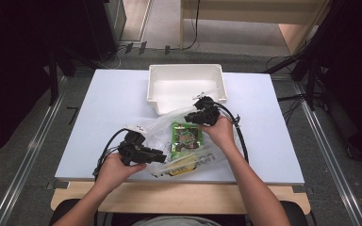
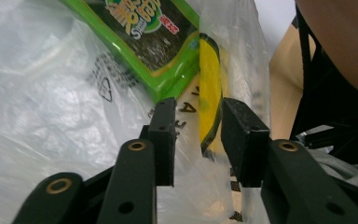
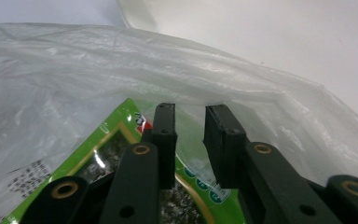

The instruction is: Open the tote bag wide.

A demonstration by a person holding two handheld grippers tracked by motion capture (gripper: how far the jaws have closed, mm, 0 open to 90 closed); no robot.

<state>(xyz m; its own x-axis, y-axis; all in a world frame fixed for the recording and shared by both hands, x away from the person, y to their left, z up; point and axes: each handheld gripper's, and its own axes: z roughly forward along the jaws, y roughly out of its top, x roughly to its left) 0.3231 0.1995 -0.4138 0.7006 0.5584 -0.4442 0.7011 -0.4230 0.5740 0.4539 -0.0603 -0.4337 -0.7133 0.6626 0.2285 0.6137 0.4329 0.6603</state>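
A clear plastic bag [image 1: 158, 129] lies on the white table [image 1: 108, 103], holding a green snack packet [image 1: 187, 136] and a yellow packet [image 1: 184, 168]. My left gripper [image 1: 162, 157] is at the bag's near left side, pointing right. In the left gripper view its jaws [image 2: 198, 116] stand apart around a fold of the bag film [image 2: 42, 116], over the yellow packet [image 2: 209, 93] and below the green one [image 2: 144, 37]. My right gripper [image 1: 191, 117] sits at the bag's far edge. Its jaws [image 3: 190, 114] are parted just under the bag's rim [image 3: 98, 60], above the green packet [image 3: 116, 140].
An empty white bin [image 1: 187, 87] stands at the table's far middle, right behind the bag; its corner [image 3: 140, 14] appears in the right gripper view. A wooden ledge [image 1: 179, 197] runs along the near edge. Cables trail from both grippers.
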